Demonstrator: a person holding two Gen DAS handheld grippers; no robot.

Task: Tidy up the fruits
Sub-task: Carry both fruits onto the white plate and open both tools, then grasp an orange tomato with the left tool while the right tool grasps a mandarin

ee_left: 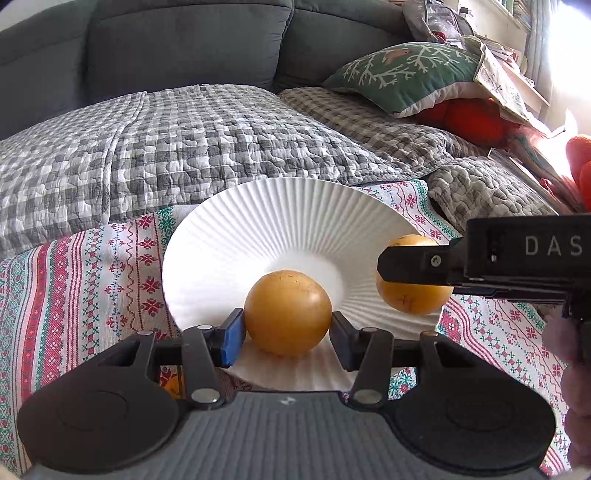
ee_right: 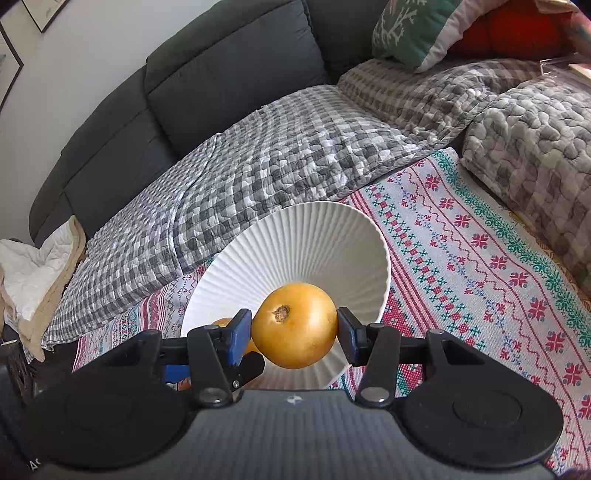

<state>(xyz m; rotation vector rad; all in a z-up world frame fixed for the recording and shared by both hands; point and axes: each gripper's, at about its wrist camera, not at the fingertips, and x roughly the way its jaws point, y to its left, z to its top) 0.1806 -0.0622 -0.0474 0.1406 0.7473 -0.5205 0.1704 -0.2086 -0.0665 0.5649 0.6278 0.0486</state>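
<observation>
Golden-yellow fruits are counted as two in clear view, one to each gripper, and a single white ribbed plate is set on a patterned red, green and white cloth at the edge of a sofa draped with a grey checked quilt.

One round fruit is pinched between the pads of the left gripper, low over the near part of the plate; whether it touches the plate cannot be told. Its skin is seen as smooth and glossy with a few brown flecks. The second fruit is clamped between the pads of the right gripper, above the plate's near rim. A brown stem scar is turned toward that camera.

From the left wrist view the right gripper is seen from the side, with white lettering on its black body and part of a hand below it, and its fruit is shown over the plate's right rim. A green cushion with a white branch pattern is shown more fully there. A sliver of something orange is glimpsed beneath the left gripper's linkage; what it is cannot be told.

From the right wrist view a framed picture on the wall and a crumpled white cloth at the sofa's far end are shown.
</observation>
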